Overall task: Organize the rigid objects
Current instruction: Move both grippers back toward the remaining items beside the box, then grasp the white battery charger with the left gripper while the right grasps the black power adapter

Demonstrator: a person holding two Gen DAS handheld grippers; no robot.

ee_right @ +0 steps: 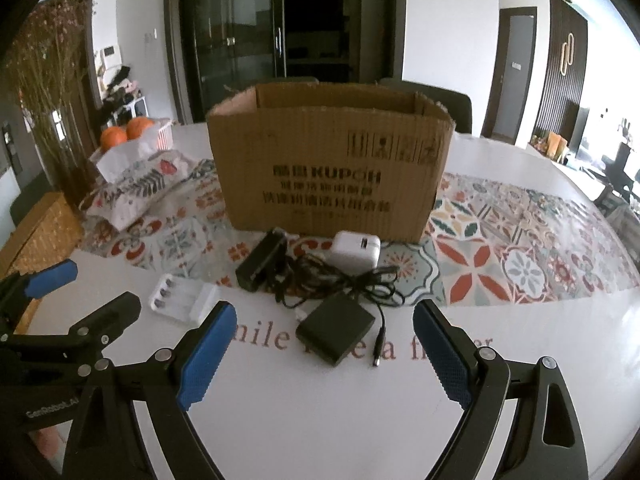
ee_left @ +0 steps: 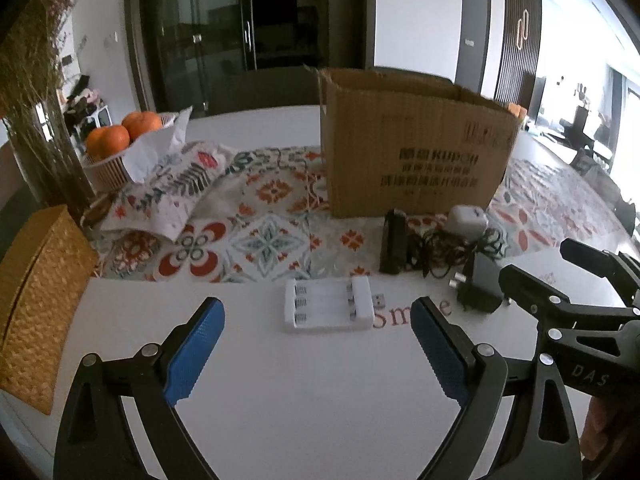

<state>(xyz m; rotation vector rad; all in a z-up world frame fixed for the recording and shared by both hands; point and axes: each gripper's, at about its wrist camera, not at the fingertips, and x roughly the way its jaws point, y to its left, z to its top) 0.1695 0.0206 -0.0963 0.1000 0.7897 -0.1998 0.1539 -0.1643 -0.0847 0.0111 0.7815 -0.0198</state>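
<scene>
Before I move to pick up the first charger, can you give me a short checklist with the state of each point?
1. Left hand-held gripper open, nothing held: ok.
2. Right hand-held gripper open, nothing held: ok.
3. Brown cardboard box open at the top: ok.
4. White battery charger lies free on the white table: ok.
5. Black square power adapter free of its tangled black cable: not ok.
6. Space inside the box: cannot tell.
</scene>
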